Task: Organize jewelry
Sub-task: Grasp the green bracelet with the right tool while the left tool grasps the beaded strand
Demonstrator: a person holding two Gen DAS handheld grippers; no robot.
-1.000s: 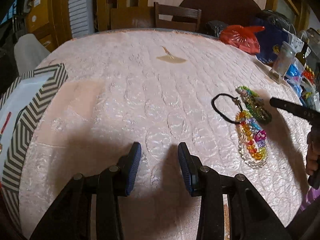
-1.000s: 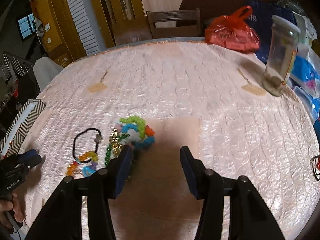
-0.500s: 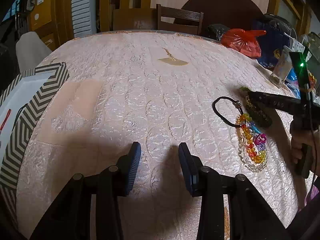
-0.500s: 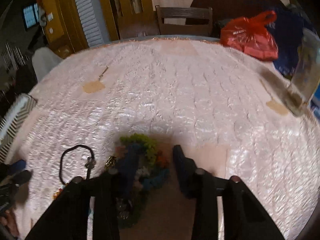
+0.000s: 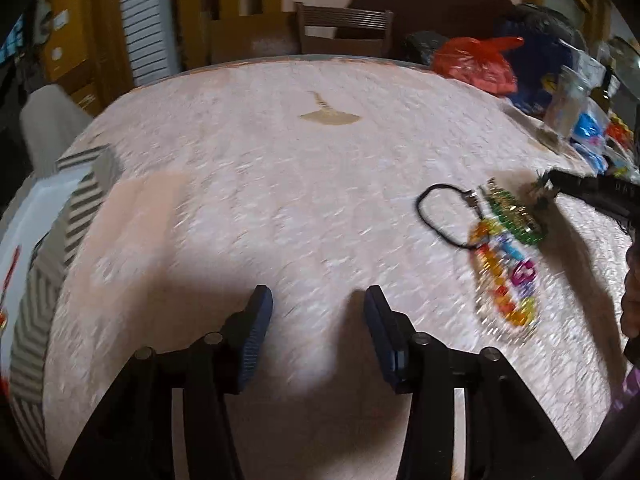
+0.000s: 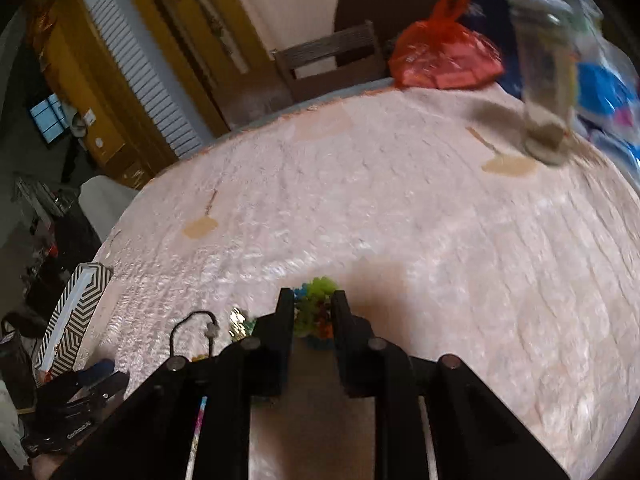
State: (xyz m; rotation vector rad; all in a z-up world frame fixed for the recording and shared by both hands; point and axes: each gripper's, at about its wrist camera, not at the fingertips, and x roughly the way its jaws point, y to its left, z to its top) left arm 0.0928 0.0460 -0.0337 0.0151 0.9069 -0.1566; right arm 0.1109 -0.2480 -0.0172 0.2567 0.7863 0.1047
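A pile of jewelry lies on the pink tablecloth [image 5: 320, 184]: a black cord bracelet [image 5: 440, 218], a green and gold chain [image 5: 514, 216] and a bright bead bracelet [image 5: 506, 280]. My right gripper [image 6: 313, 314] has its jaws closing on a bunch of green and multicoloured beads [image 6: 316, 308], which fills the gap between its fingers. From the left wrist view the right gripper [image 5: 548, 190] reaches in from the right edge. My left gripper [image 5: 318, 320] hovers over bare cloth, its jaws opening with nothing between them. A zigzag-patterned box [image 5: 76, 208] sits at the left.
A red plastic bag [image 6: 440, 60] and a glass jar [image 6: 548, 80] stand at the far right of the table, beside blue packets [image 6: 600, 84]. A wooden chair [image 5: 344, 32] stands behind the table. A person's hand [image 5: 632, 300] shows at the right edge.
The right gripper moved forward over the green bead bunch and closed on it, and its view has tilted. The left gripper's jaws have spread a little wider.
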